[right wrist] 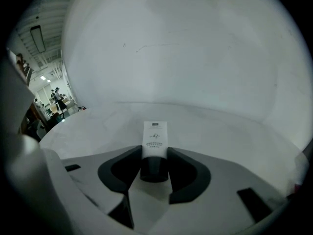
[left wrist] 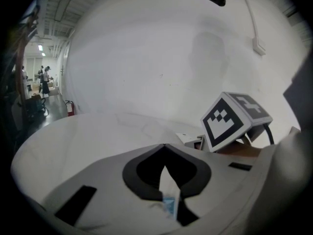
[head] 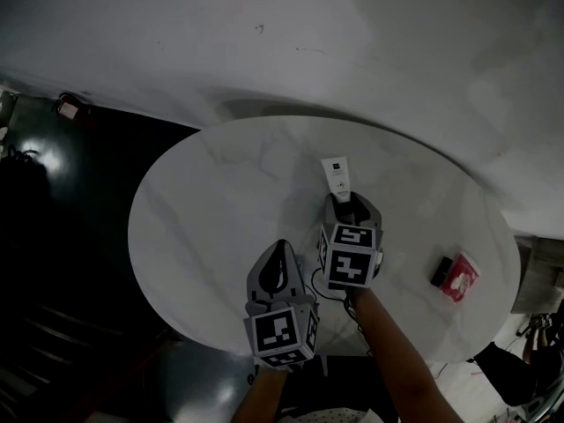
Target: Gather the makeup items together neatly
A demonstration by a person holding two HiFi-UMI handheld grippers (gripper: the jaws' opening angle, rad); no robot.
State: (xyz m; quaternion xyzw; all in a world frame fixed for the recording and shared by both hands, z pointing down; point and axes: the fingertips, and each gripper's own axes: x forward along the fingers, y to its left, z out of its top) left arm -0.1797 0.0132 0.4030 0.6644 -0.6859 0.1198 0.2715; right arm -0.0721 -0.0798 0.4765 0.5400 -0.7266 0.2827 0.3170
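A white tube point(head: 336, 176) with a black cap lies near the middle of the round white table point(head: 203, 210), pointing away from me. My right gripper point(head: 345, 201) is over its cap end. In the right gripper view the tube point(right wrist: 155, 135) runs forward from between the jaws, and the right gripper point(right wrist: 154, 152) is shut on it at the cap. My left gripper point(head: 282, 247) hovers just left of the right one, nearer the front edge. The left gripper point(left wrist: 165, 146) is shut; a thin white strip with a blue patch shows in the slit behind its tips.
A red-and-white packet point(head: 461, 277) and a small black item point(head: 441, 271) lie at the table's right side. Dark floor drops off beyond the table's left and front edges. A pale wall stands behind the table. The right gripper's marker cube point(left wrist: 234, 119) fills the left gripper view's right side.
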